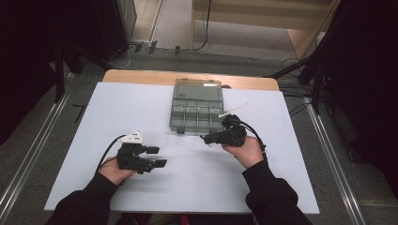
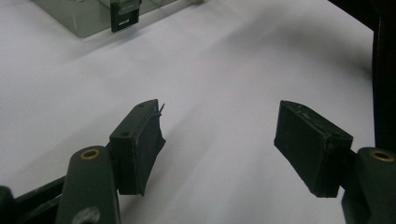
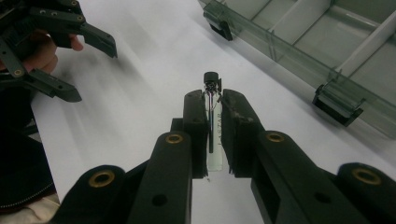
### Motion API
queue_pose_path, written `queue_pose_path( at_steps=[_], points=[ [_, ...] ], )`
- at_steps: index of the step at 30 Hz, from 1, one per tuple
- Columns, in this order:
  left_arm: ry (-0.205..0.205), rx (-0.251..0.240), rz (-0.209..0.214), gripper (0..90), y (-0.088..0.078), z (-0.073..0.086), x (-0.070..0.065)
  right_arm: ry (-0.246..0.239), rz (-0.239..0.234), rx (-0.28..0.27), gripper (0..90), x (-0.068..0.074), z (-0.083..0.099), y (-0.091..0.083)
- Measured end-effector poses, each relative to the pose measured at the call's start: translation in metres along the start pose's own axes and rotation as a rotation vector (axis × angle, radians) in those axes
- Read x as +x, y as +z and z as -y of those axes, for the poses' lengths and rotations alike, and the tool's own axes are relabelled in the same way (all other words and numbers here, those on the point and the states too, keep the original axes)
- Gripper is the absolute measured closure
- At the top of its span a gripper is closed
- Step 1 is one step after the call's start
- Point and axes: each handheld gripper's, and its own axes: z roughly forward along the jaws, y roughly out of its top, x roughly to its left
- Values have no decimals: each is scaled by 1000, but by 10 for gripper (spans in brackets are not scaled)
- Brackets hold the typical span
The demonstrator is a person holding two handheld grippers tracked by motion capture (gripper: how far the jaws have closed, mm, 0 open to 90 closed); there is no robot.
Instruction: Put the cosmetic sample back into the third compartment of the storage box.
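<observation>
Beside the organizer box's front edge, right tool clamped on a vial; left tool wide open, empty, over bare table.

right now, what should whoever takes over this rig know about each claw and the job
Right claw: shut on a small clear vial with a black cap, held above the white table near the organizer box's front edge.
Left claw: open, nothing in it, over bare table.
Organizer box: lid open, at the table's far middle.
Done: vial picked up.
Left: probably placing it in a compartment.
</observation>
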Motion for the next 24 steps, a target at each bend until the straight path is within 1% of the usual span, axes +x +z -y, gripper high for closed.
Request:
queue_pose_path(
  at_steps=[8,16,24],
  points=[
    [-1,5,-2,314,0,0,1,11,-1,-6,824,-5,-9,-2],
    [1,4,-3,314,0,0,1,9,2,-5,824,-8,-16,0],
    [-3,6,-3,313,-1,0,1,14,6,-14,824,-13,-27,-3]
  ],
)
